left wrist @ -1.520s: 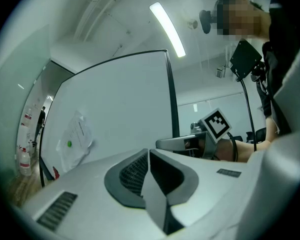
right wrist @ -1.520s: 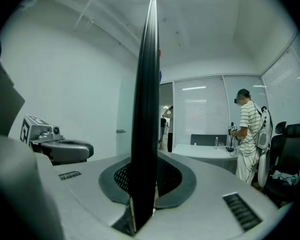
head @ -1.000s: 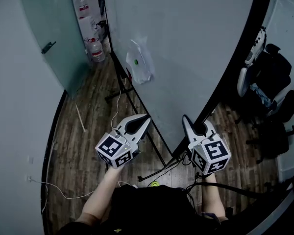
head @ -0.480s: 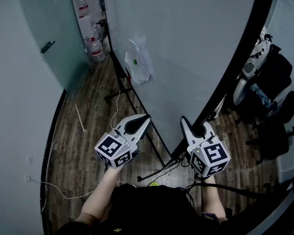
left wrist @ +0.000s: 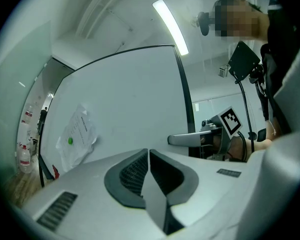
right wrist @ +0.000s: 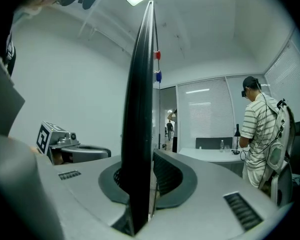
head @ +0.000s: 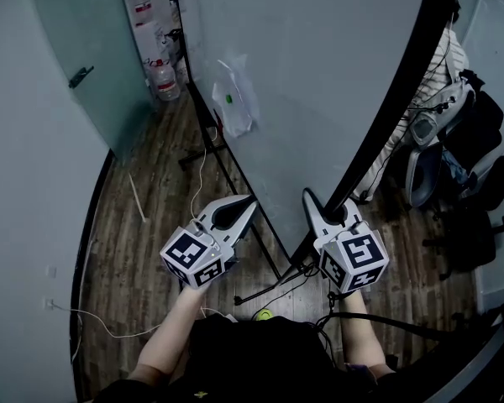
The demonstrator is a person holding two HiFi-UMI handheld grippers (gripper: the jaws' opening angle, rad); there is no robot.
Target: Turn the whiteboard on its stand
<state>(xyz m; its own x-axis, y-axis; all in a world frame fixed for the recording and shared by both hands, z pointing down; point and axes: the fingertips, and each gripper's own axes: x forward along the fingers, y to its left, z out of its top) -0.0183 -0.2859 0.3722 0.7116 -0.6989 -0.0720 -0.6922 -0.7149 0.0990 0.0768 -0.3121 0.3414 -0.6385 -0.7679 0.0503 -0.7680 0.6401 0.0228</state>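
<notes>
Right gripper view: right gripper (right wrist: 143, 180) jaws nipped on edge of large black-framed white whiteboard (right wrist: 141, 84), upright on its black stand (head: 223, 154) over wood floor (head: 143, 250); left gripper (left wrist: 148, 156) jaws together, empty, beside board's face

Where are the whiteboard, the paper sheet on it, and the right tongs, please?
whiteboard (head: 319, 74), head view, bare white face.
paper sheet (head: 237, 99), head view, its middle.
right tongs (head: 327, 202), head view, between the tips.

Smooth whiteboard (head: 319, 74), wood-plank floor (head: 155, 225)
</notes>
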